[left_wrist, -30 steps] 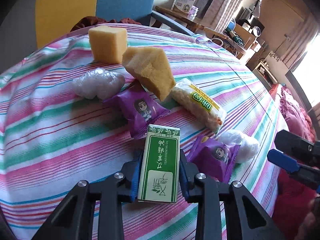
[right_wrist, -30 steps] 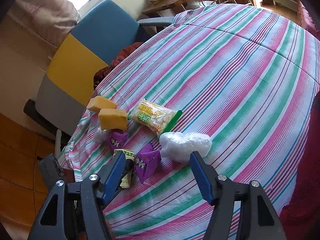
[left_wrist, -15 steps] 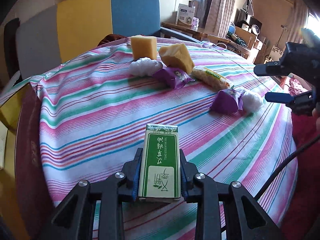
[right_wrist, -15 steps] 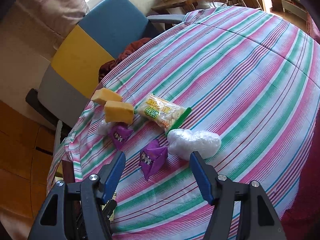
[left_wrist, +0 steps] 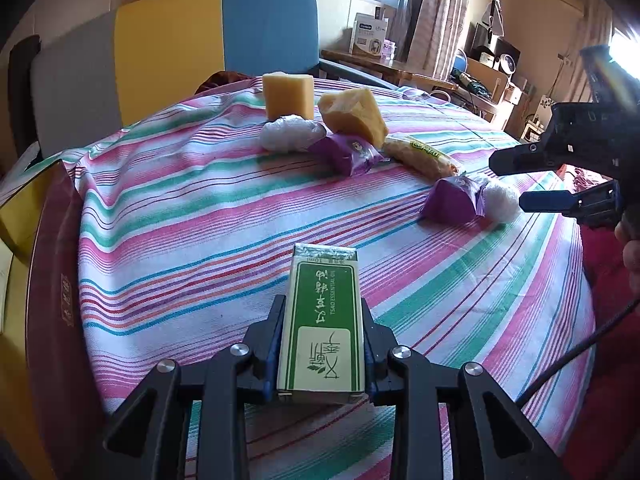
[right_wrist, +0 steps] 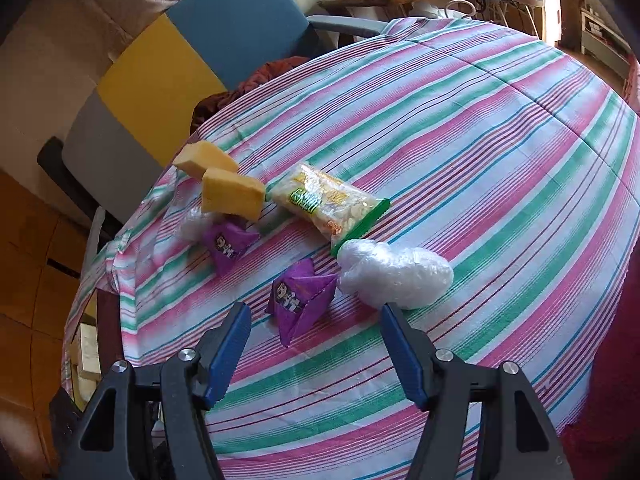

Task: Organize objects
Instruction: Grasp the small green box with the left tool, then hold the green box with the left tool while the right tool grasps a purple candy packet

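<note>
here, green box reading "tsao essential oil"

On the table, two sponge blocks are sitting at the far left edge, one behind the other. A snack packet is lying just right of them. Before the blocks, a plastic wad is touching a pouch. Nearer the camera, a second pouch is lying against a second wad on its right.
</note>
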The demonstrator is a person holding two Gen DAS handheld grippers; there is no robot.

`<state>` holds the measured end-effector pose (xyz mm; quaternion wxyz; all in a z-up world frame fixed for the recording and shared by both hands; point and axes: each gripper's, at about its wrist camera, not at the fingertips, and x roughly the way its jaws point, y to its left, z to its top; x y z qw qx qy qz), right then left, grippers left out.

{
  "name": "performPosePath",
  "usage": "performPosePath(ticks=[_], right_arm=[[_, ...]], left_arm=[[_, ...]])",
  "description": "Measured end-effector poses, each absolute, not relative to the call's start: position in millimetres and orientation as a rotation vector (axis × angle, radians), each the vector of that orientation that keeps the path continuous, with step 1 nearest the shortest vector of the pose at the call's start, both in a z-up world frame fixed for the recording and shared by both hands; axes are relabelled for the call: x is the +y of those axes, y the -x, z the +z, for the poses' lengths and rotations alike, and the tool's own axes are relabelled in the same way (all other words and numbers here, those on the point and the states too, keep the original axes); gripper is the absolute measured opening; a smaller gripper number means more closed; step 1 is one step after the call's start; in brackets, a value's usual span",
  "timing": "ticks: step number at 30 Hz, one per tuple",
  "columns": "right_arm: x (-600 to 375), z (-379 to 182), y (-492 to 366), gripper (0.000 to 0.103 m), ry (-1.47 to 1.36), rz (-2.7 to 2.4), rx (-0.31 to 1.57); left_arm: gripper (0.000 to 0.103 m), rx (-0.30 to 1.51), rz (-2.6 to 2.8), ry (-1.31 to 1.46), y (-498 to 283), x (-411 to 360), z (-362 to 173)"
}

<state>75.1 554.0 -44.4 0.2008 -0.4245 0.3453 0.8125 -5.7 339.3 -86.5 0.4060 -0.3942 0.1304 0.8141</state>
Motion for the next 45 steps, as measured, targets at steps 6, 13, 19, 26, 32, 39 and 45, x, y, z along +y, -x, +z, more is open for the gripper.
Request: performPosePath(ticks=[6,13,19,26,32,39,45], right_arm=[[524.3,-26.4,-46.2,0.068,1.326,2.402,0.688],[517.7,-28.8,6.7,0.068,1.642,2.42,0.309],[535.6,-56.4,25.2,0.068,1.723,2.303,0.353],[527.4,-57.4,3.5,0.068,1.786,2.383,0.548],[533.8,-61.1,4.0,0.068,1.747,2.343,0.568],[531.3,-83.3,2.9,0.057,1.707,2.311,0.585],[528.0,-86.7,-2.8,0.05,1.629,2.358,0.5]], left_arm=[[0.032,0.294,2.04,1.001,8.0,335.1,-87.1],[0.033,0.266,2.03,1.005,10.0,331.7,-87.5],[0.033,0.238,2.018,1.011,12.3,330.8,-87.8],[0.033,0.221,2.011,1.015,13.1,330.0,-87.4],[0.033,0.218,2.01,1.015,13.8,329.9,-86.6],[0.033,0.214,2.008,1.016,13.7,328.8,-86.0],[0.033,0.219,2.01,1.015,13.9,328.1,-86.0]])
